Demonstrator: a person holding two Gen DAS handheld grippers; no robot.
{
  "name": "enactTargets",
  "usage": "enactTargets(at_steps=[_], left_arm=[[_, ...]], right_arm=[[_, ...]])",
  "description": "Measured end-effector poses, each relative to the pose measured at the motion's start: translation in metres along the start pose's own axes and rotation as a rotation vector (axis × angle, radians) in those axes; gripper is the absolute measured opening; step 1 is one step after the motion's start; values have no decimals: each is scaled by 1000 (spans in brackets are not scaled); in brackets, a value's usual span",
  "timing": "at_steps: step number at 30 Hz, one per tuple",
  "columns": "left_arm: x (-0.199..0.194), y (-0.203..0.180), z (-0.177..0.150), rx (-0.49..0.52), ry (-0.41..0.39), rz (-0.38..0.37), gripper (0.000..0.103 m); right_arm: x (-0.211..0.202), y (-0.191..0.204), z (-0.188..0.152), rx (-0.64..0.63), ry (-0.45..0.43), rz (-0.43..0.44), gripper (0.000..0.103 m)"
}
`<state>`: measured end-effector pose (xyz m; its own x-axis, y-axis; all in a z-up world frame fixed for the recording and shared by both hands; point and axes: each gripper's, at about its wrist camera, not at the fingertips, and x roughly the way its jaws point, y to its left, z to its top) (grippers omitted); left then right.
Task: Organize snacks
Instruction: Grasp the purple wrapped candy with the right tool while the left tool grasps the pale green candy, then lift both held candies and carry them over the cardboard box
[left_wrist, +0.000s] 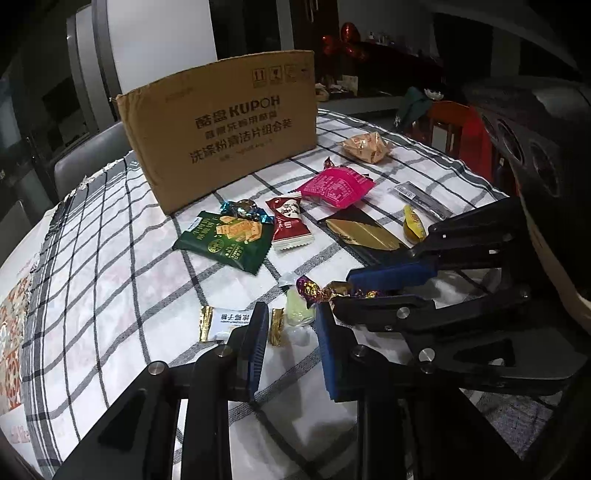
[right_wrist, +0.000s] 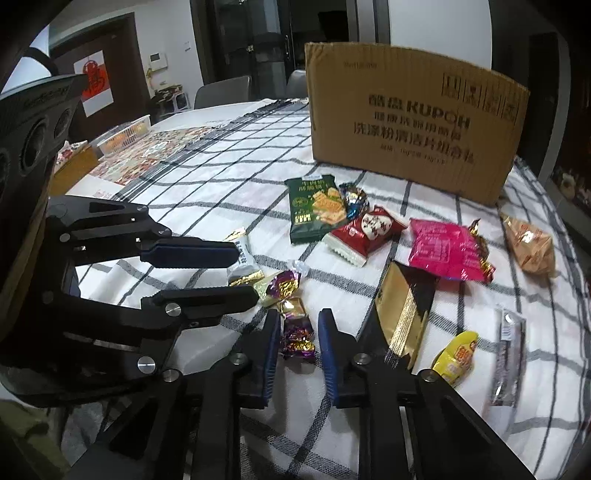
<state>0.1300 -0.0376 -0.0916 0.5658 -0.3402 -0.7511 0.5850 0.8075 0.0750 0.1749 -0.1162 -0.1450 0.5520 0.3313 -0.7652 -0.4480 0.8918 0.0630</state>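
Note:
Snacks lie scattered on a checked tablecloth in front of a cardboard box. My left gripper points down at the near edge of the pile. Its narrow jaws hold a pale green candy, with the gold end of a white candy beside it. My right gripper is shut on a purple-and-gold foil candy. In the left wrist view the right gripper comes in from the right. In the right wrist view the left gripper comes in from the left.
Beyond the grippers lie a green cracker pack, a red packet, a pink pack, a gold-and-black pouch, a yellow sachet and a tan bag. A white basket stands far left.

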Motion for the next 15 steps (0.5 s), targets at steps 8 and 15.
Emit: enactTargets(at_steps=[8, 15], left_arm=[[9, -2, 2, 12, 15, 9, 26], [21, -4, 7, 15, 29, 18, 25]], right_arm=[[-4, -9, -1, 45, -16, 2, 19], [-6, -13, -1, 68, -24, -2, 19]])
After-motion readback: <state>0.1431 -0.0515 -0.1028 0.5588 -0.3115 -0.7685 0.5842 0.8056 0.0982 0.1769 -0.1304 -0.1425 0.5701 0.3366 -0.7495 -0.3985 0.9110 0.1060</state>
